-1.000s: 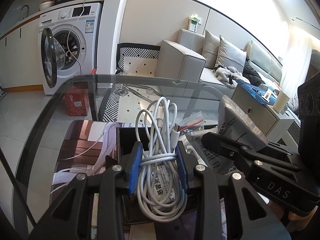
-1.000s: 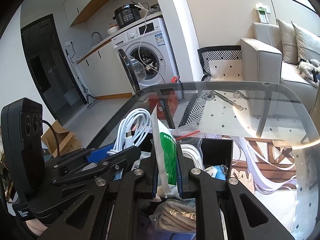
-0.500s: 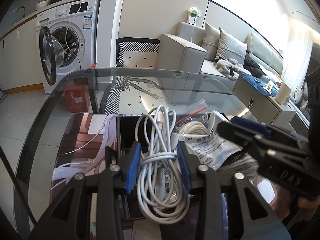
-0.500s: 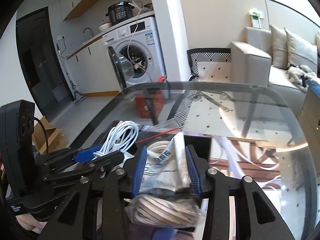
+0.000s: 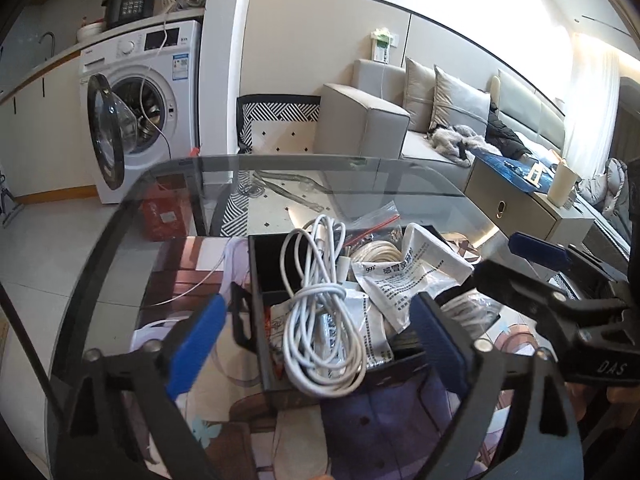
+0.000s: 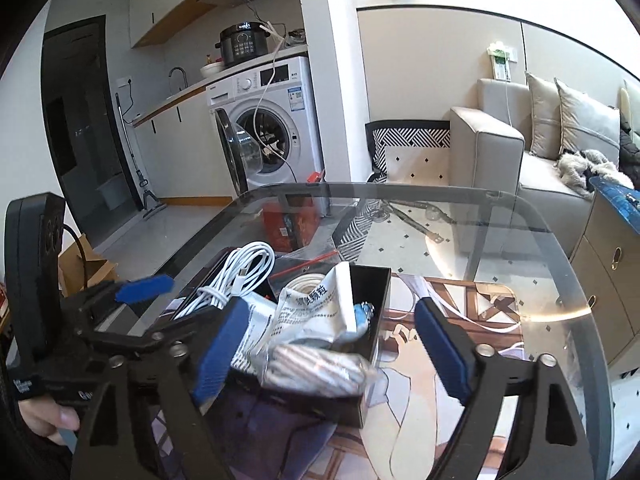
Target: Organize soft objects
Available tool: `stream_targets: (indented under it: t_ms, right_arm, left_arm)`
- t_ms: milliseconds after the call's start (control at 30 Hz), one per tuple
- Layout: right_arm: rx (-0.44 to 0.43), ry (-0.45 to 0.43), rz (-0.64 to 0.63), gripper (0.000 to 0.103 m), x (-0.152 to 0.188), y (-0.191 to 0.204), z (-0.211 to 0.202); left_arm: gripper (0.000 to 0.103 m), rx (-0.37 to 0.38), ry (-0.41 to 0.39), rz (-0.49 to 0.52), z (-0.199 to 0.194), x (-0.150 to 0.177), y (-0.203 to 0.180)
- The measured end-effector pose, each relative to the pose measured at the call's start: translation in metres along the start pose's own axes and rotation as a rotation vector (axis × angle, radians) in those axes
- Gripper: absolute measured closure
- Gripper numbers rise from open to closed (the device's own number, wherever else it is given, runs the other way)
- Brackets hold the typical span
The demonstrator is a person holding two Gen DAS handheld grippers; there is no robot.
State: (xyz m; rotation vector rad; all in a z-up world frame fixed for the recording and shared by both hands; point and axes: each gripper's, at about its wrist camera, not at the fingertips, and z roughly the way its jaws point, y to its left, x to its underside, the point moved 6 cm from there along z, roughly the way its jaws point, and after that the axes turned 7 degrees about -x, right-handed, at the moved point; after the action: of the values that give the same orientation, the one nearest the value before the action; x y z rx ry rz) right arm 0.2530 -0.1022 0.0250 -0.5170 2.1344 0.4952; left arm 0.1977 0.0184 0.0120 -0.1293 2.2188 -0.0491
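Glass table (image 5: 168, 216); washing machine (image 5: 140, 92) at 11 o'clock, sofa (image 5: 384, 120) at 1. Your left gripper (image 5: 316, 332) and right gripper (image 6: 332, 344) gape wide, empty. White cable (image 5: 320, 312) and sachet (image 6: 316, 308) lie in the black tray (image 5: 256, 264). Only the right view shows the cardboard box (image 6: 80, 268).

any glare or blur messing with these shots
Left wrist view: the window is blown out white, and the glass table reflects it. Right wrist view: a bagged cord bundle near the lens looks smeared; fisheye bends both table edges.
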Motion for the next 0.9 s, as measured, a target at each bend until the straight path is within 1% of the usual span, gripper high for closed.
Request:
stream_targets:
  t_ms: [33,100,267,433,667,900]
  right_arm:
    - [-0.004,-0.004,-0.003,0.007,0.002,0.001,-0.003]
    - [-0.011,-0.019,-0.014,0.001,0.008,0.004,-0.009]
    - [-0.022,-0.034,-0.051,0.001,0.022,0.013,-0.018]
    - [-0.03,-0.068,-0.057,0.001,0.037,0.018,-0.028]
    - [-0.02,-0.099,-0.076,0.001,0.056,0.019,-0.033]
    - [-0.012,-0.12,-0.088,0.001,0.063,0.02,-0.031]
  left_arm:
    - [0.0,-0.005,-0.006,0.0,-0.003,0.001,0.002]
    - [0.0,-0.019,-0.028,0.006,-0.009,0.004,0.004]
    - [0.0,-0.042,-0.072,0.025,-0.021,0.014,0.009]
    - [0.0,-0.064,-0.115,0.043,-0.029,0.022,0.009]
    - [0.0,-0.065,-0.116,0.039,-0.029,0.036,0.01]
    - [0.0,-0.058,-0.11,0.027,-0.023,0.046,0.01]
